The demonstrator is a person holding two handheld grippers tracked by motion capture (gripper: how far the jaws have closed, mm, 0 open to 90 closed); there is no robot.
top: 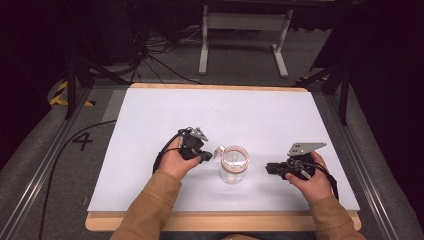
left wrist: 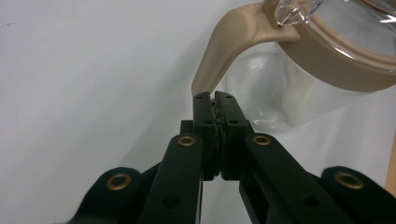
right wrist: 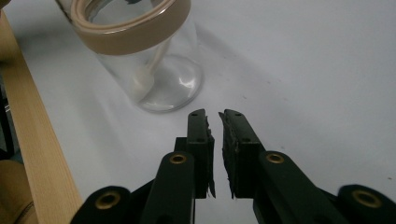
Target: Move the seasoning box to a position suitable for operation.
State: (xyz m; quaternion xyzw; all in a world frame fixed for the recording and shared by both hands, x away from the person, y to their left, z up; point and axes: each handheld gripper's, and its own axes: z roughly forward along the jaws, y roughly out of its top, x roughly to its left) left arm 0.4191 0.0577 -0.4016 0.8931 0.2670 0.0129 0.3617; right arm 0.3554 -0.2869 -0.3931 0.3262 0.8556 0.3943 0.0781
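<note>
High view: we see a person seated at a white table (top: 150,130), a gripper in each hand and a clear glass jar (top: 232,167) upright between them, toward the near edge.
Jar: it wears a tan collar (left wrist: 327,60) around its mouth, with a tan clasp arm (left wrist: 224,51) curving down off the left side and a clear lid part at the top of the left gripper view; we cannot tell whether the lid is latched.
Left gripper (left wrist: 215,100): jaws pressed together with nothing between them, tips right at the lower end of the clasp arm; we cannot tell whether they touch it.
Right gripper (right wrist: 215,116): jaws drawn nearly together with a thin slit left, holding nothing, pointed at the jar from a short way off on bare table.
Risk, tipping: we judge the jar tall, light and unsteadied, so a sideways shove on the clasp arm could slide or topple it.
Risk, slipping: closed tips on a smooth curved arm give little purchase, so we expect they could skid off and knock the glass.
Risk, edge: the jar stands fairly near the wooden front lip (right wrist: 37,154), so a push that way could send it off the table.
Safeguard: we think bracing the jar with the right gripper first would cut these risks.
</note>
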